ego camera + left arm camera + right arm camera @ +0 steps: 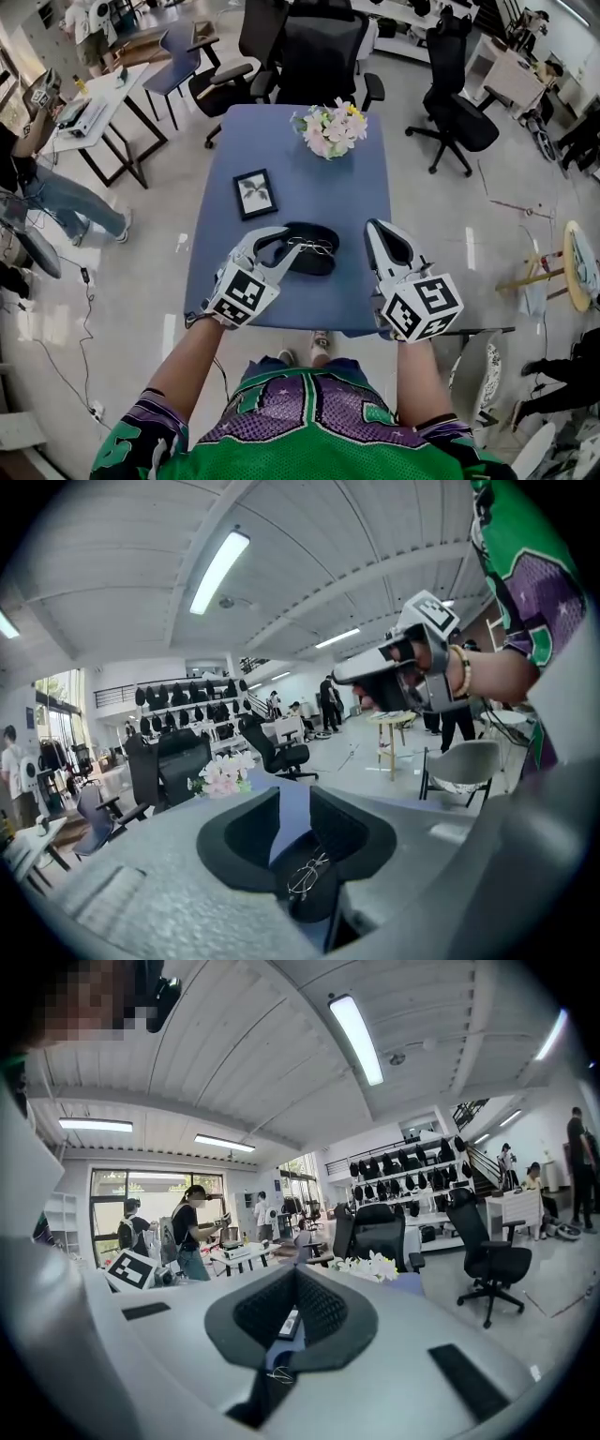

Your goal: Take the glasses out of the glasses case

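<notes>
Ok so everything hinges on my left hand-held gripper here. The glasses case lies open on the blue surface near the front edge, its long axis running left-right across my view. The glasses, thin wire frames, lie in it, not lifted out yet.

The left one comes in from the case's left end, angled in toward the middle, so it's pointing roughly along that long axis. In the left gripper view its jaws are spread wide with nothing gripped, and the glasses show low in the gap between them, just beyond the tips as far as I can tell.

My right hand-held gripper sits just off the case's right end, pointing away up the surface. Its tips look pressed together on nothing.

So I reckon the left is nearer and better lined up for the pick, with the right free to pin the case.
</notes>
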### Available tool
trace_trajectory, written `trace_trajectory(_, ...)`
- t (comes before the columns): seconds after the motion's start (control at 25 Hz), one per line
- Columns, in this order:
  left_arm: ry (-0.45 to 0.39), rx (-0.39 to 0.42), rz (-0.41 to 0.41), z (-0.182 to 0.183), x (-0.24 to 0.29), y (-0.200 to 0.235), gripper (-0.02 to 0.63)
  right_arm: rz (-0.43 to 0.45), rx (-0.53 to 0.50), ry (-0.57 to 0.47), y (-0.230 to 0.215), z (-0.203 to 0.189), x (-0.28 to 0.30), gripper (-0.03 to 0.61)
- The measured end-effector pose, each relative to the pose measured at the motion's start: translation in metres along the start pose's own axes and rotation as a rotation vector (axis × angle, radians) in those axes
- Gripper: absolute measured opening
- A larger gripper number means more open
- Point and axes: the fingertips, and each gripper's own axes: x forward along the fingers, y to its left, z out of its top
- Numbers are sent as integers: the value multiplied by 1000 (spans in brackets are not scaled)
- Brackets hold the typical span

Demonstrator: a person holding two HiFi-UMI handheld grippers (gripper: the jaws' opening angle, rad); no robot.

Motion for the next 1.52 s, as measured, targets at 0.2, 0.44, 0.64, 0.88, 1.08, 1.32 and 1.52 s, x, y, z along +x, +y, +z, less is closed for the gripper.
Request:
trace_trajectory(0.2,61,2,-20,-33,16,-4,106,-2,15,37,-9,-15,8,2)
trace_trajectory(0.44,140,-40,-60,-78,34,-13,106,5,32,69,-18,-30,19,2)
trace_trajectory(0.64,185,-60,-84,-103,49,-17,106,0,46,79,-29,-35,23,2)
trace_trajectory(0.88,228,-11,-113,-118,70,-24,106,-9,55,93,-43,-39,25,2)
trace_trajectory(1.08,286,24,-149,-133,85,-30,106,-6,58,104,-50,-41,29,2)
trace_trajectory(1.32,348,52,-173,-150,100,-31,106,-8,61,113,-59,-42,34,2)
trace_trajectory(1.52,383,75,-177,-163,105,-35,106,-16,69,116,-66,-44,35,2)
